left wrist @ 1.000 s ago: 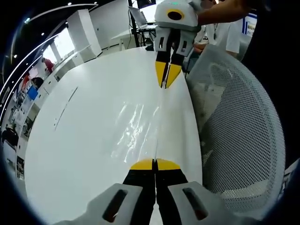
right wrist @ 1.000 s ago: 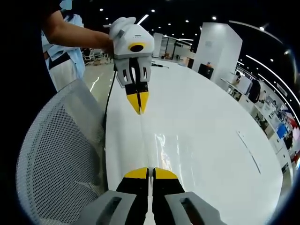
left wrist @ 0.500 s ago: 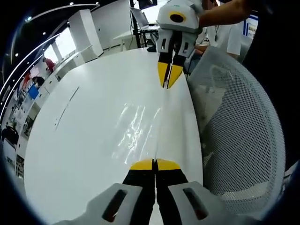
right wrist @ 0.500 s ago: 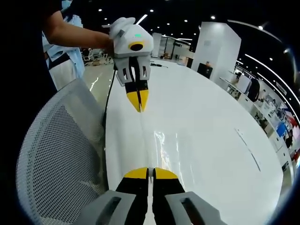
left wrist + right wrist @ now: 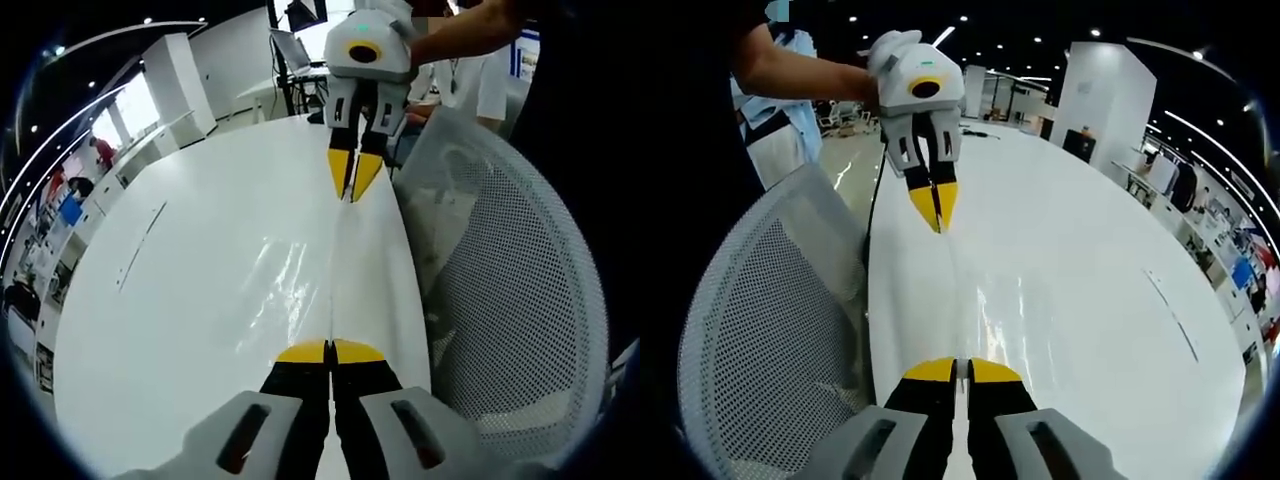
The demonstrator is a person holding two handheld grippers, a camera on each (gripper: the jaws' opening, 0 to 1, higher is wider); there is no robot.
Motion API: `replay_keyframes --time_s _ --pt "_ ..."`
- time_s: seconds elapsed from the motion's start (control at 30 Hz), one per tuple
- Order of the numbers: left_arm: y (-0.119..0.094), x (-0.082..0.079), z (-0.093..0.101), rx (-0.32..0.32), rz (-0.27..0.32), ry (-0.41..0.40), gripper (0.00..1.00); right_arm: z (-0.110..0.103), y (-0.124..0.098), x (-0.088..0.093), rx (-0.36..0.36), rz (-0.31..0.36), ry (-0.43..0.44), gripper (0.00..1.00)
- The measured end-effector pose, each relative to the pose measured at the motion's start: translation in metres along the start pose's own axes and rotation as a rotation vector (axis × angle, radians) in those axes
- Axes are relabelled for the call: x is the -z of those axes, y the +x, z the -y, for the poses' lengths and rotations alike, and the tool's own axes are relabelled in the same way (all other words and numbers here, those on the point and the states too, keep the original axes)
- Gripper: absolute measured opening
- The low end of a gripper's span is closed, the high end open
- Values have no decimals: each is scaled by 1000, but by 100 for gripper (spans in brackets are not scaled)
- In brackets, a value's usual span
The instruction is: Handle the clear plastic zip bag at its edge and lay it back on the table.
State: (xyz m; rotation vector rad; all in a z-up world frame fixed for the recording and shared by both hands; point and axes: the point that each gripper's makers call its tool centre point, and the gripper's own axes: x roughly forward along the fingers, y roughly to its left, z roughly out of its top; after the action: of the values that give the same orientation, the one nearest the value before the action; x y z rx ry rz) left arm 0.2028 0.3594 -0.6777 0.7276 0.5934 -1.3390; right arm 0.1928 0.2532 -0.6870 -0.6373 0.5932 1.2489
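In the left gripper view, we see our left tool (image 5: 330,347) at the bottom, its 2 yellow-tipped jaws pressed together on the near edge of the clear plastic zip bag (image 5: 285,285). The bag stretches away from us over the white surface (image 5: 170,300), its film catching glare, and its edge runs in a thin line up to the right tool (image 5: 347,193), which comes in from the top with its jaws closed to a point on the far end of that edge. A white mesh chair (image 5: 510,290) stands just beside the surface on the right.

In the right gripper view, our right tool (image 5: 960,366) sits at the bottom, jaws closed on the bag's (image 5: 995,315) edge. The left tool (image 5: 937,226) points down from above, jaws shut on the other end. The surface (image 5: 1090,310) spreads to the right, and the mesh chair (image 5: 770,340) is on the left.
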Motion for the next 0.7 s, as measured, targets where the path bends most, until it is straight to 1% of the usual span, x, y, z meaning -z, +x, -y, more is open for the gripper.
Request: replay_keyframes --time_s 0.17,0.27,0.33,0.53,0.7 --pt "0 -4 1 14 8 3 0 -1 -1 1 -6 -1 3 0" --pt "1 -6 2 24 16 6 0 -2 -1 -2 -11 11 17 4" --pt "1 -8 2 25 18 10 0 -2 -2 -3 -8 12 10 3" --pt "2 -10 1 28 17 16 0 -1 -6 -6 -7 16 12 5" --pt "3 -8 1 30 11 19 0 1 -13 -12 -6 31 26 8"
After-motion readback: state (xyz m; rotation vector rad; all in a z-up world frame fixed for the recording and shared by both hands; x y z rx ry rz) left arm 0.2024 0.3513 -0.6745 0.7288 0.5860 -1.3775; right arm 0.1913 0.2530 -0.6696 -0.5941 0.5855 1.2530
